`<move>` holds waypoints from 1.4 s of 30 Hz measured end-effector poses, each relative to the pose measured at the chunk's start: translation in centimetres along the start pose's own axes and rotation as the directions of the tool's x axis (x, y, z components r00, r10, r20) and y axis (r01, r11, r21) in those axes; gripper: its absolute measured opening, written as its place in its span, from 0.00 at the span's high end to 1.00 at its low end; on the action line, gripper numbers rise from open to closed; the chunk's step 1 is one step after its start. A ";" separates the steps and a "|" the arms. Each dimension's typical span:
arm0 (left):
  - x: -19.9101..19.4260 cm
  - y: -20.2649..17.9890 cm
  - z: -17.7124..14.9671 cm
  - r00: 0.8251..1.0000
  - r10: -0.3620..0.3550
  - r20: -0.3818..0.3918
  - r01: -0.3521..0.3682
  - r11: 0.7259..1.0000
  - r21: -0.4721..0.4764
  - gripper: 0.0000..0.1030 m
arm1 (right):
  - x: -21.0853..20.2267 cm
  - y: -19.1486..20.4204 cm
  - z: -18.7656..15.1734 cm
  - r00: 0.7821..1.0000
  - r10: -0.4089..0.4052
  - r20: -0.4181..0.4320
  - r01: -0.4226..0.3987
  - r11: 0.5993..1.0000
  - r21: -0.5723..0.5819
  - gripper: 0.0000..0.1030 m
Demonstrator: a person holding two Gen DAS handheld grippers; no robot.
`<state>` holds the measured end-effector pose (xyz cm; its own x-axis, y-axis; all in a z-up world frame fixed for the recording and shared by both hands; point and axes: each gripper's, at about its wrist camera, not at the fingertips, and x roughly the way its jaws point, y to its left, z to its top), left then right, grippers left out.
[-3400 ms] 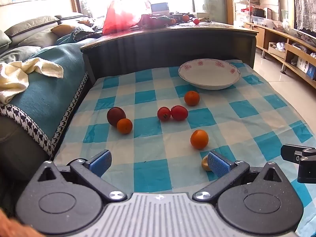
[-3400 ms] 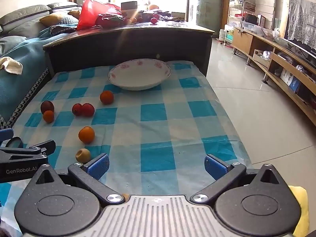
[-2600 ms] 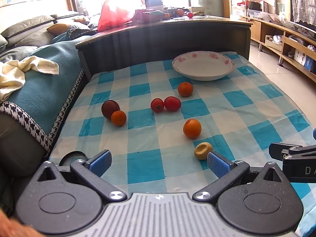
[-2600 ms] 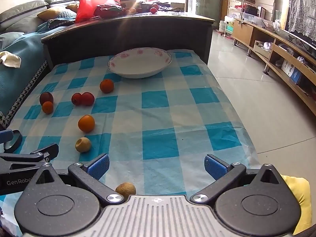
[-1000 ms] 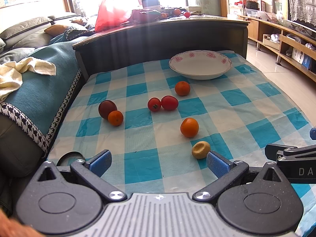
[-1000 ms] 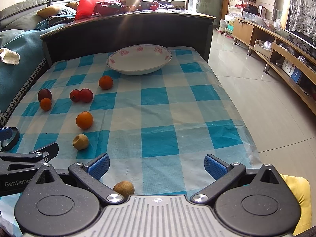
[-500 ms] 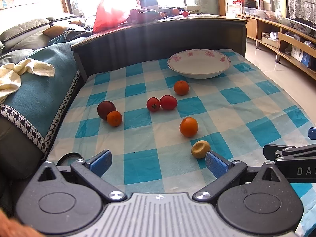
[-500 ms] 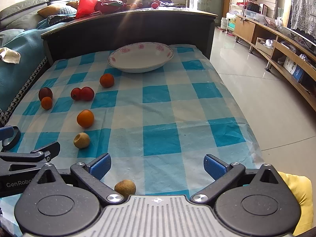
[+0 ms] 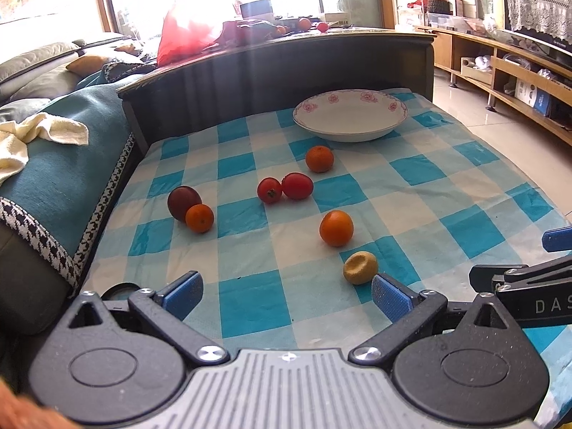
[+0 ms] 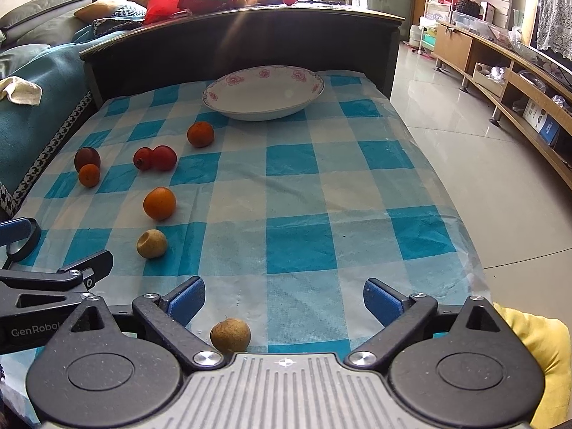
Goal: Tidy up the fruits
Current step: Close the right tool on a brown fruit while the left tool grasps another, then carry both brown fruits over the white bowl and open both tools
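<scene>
Several fruits lie on the blue-checked tablecloth (image 9: 411,193): three oranges (image 9: 336,228) (image 9: 319,158) (image 9: 199,217), two red fruits (image 9: 296,186) (image 9: 269,190), a dark plum (image 9: 183,198) and a tan fruit (image 9: 360,267). A white flowered bowl (image 9: 350,114) stands empty at the far end. My left gripper (image 9: 286,291) is open and empty, near the front edge, the tan fruit just beyond its right finger. My right gripper (image 10: 284,296) is open and empty; a second tan fruit (image 10: 230,334) lies between its fingers near the left one. The bowl (image 10: 264,92) is far ahead.
A dark headboard-like panel (image 9: 279,71) rises behind the bowl, with a red bag (image 9: 182,35) and more fruit on top. A teal sofa (image 9: 53,164) with a cream cloth borders the left. Tiled floor (image 10: 500,178) and low wooden shelves lie right.
Both grippers have drawn back slightly toward the front edge over the last seconds; more of the near cloth and the second tan fruit show. No fruit has moved.
</scene>
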<state>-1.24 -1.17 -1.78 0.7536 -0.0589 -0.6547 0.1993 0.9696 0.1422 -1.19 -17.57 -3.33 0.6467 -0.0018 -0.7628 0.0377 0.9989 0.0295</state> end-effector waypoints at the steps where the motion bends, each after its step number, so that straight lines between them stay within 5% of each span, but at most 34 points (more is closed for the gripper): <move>1: 0.1 -0.1 0.0 1.000 0.001 0.004 -0.001 1.000 0.012 0.00 | 0.1 -0.1 -0.1 1.000 0.009 -0.005 -0.009 1.000 0.001 0.14; 8: 0.6 0.2 0.0 1.000 -0.014 0.014 0.013 0.998 0.067 0.00 | 0.7 0.6 -0.7 0.995 0.094 -0.036 -0.095 0.994 -0.053 0.23; 16: 1.0 1.3 -0.1 0.999 -0.048 0.004 0.048 0.998 0.046 0.00 | 1.1 2.0 -1.7 0.985 0.160 -0.070 -0.170 0.972 -0.164 0.47; 20: 1.3 1.0 0.1 0.997 -0.078 0.015 0.077 0.996 0.052 0.04 | 1.0 2.3 -2.2 0.987 0.149 -0.068 -0.160 0.965 -0.209 0.51; 28: 3.5 -0.9 0.6 0.990 -0.137 -0.028 0.139 0.988 0.062 0.33 | 0.5 1.8 -2.5 0.987 0.152 -0.060 -0.162 0.962 -0.219 0.78; 42: 4.8 -2.8 0.5 0.966 -0.250 -0.073 0.255 0.964 0.072 0.66 | 0.6 1.6 -2.3 0.983 0.164 -0.077 -0.177 0.962 -0.206 0.80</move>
<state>2.16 -4.34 -4.95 0.6321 -0.2816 -0.7219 0.4293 0.9029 0.0237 -2.54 -15.85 -5.24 0.5833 0.1662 -0.7950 -0.2353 0.9715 0.0304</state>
